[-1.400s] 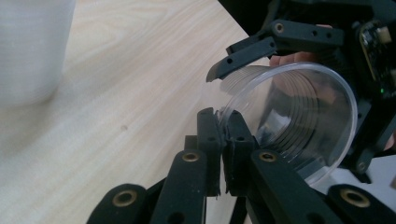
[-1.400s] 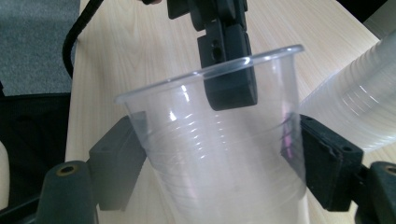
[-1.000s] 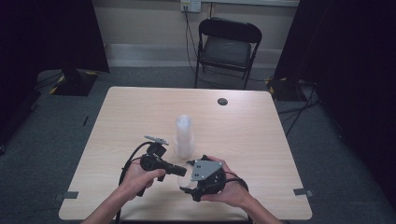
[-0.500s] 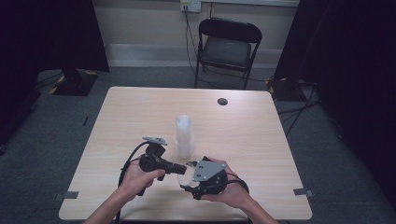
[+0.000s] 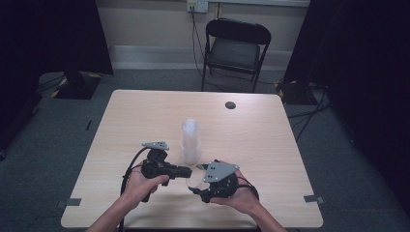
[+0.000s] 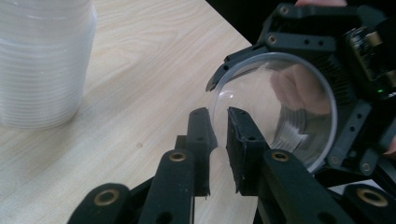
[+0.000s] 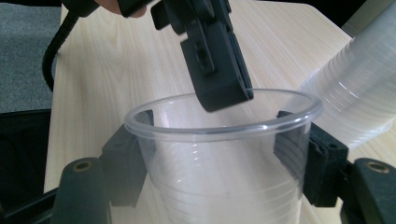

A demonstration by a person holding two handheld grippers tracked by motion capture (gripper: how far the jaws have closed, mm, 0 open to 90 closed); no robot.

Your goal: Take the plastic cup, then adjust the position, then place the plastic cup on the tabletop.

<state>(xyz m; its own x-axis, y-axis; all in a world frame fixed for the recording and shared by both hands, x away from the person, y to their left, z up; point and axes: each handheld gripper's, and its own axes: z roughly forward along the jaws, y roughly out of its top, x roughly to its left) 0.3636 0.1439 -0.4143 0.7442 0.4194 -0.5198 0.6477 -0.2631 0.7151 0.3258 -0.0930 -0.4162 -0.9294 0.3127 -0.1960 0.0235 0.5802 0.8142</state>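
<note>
Gripping the cup [image 7: 224,154] in my right claw [image 5: 199,182] at six o'clock on the tabletop [image 5: 270,145], I ease my left claw [image 6: 219,140] slightly apart on its rim, releasing it.

Clear plastic cup [image 7: 224,154] lies sideways, off the table; empty.
</note>
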